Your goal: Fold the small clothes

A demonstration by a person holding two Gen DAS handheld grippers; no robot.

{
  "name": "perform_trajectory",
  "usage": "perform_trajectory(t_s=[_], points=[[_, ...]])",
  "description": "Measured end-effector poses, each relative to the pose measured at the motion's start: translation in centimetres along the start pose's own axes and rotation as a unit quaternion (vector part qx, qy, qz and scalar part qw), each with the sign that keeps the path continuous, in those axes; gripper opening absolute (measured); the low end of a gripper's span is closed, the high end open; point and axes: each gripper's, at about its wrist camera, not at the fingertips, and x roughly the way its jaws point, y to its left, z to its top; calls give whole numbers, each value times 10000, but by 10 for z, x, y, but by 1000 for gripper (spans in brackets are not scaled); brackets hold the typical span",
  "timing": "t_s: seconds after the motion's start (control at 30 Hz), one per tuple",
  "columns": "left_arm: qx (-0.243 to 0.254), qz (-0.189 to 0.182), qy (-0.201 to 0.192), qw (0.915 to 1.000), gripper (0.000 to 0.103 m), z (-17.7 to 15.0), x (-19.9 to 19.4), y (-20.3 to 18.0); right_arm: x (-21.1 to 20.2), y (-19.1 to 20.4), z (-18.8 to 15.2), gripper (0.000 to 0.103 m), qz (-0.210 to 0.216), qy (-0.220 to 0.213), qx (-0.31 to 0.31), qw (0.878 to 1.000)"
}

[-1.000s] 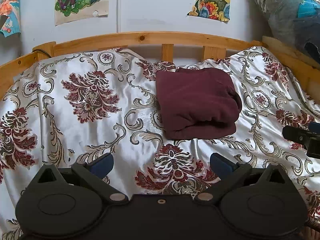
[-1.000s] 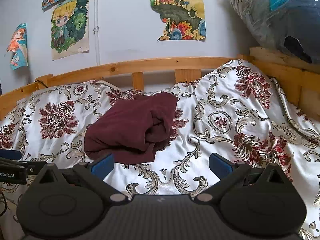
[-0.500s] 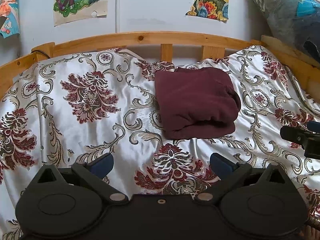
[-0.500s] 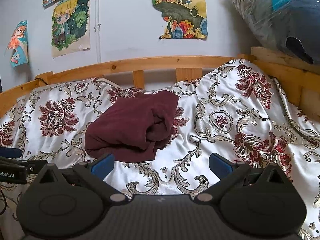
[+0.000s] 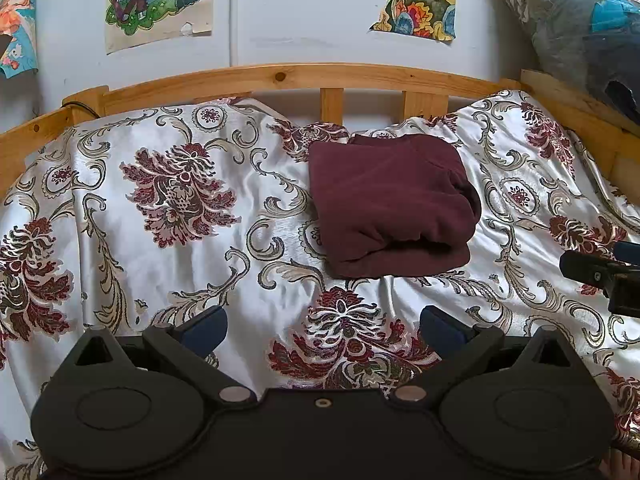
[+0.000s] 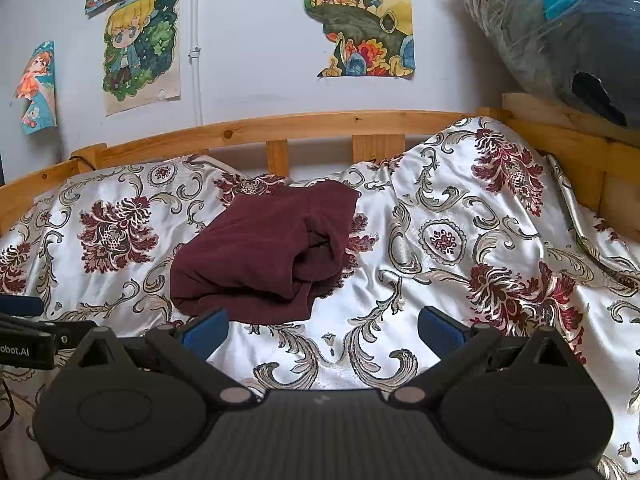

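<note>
A dark maroon garment [image 5: 390,204] lies folded into a thick rectangular bundle on the floral satin bedspread [image 5: 168,216], near the headboard. It also shows in the right wrist view [image 6: 264,256], left of centre, with layered folds at its right end. My left gripper [image 5: 322,326] is open and empty, held back from the garment's near edge. My right gripper [image 6: 322,326] is open and empty, its left pad [image 6: 206,328] close to the garment's near edge. Each gripper shows at the edge of the other's view.
A wooden headboard rail [image 5: 280,80] runs behind the bed, with a wooden side rail [image 6: 568,136] at the right. Posters [image 6: 360,20] hang on the wall. A plastic-wrapped bundle [image 6: 560,28] sits at the upper right.
Both views have shifted only slightly. The garment lies as before and both grippers stay open.
</note>
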Motion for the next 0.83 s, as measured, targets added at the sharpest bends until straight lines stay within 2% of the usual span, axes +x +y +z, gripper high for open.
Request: perform_trajectory(t_s=[0.33, 0.5, 0.83], points=[[29, 7, 43, 10000, 102, 0, 0, -1, 1, 1, -2, 103, -11, 31, 30, 10000], [92, 140, 485, 9987, 102, 3, 6, -3, 2, 2, -3, 103, -15, 70, 59, 10000], [182, 62, 656, 9977, 102, 0, 10, -4, 16, -6, -16, 103, -216, 562, 314, 9977]])
